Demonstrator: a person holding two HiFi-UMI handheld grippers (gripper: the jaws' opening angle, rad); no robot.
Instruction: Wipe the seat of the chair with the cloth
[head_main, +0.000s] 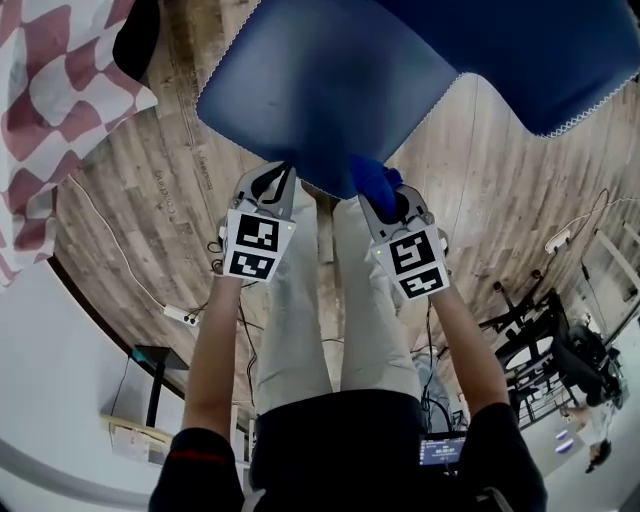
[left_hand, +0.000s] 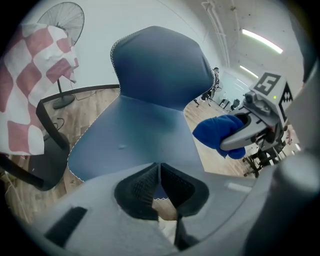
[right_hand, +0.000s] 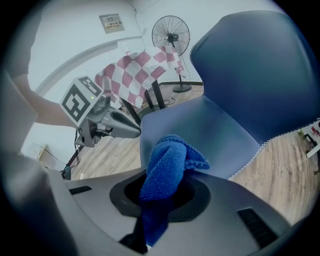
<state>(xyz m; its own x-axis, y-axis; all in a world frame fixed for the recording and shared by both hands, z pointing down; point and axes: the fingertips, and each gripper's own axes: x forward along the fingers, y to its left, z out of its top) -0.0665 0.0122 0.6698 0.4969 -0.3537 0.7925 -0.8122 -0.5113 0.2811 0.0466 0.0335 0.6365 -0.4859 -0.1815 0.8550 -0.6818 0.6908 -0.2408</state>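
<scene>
The left tongs (left_hand: 159, 181) are pressed together with nothing between them, poised at the front edge of the blue chair seat (left_hand: 135, 135), whose scalloped white trim shows just beyond their tips. Beside them, the right tongs (head_main: 383, 195) are clamped on a bunched blue cloth (right_hand: 167, 165), which bulges out past their tips and hangs over the same front edge; whether the cloth touches the seat cannot be told. Both tongs point steeply down, side by side and close together, above the person's light trouser legs (head_main: 300, 320) and the wooden floor (head_main: 130, 200). Ahead of the tongs the seat runs bare up to the curved blue backrest (left_hand: 160, 70). Farther off, to the left of the left tongs, a red-and-white checked fabric (left_hand: 30, 90) is draped over a dark chair (left_hand: 47, 150). A pedestal fan (right_hand: 171, 32) stands behind it by the white wall.
</scene>
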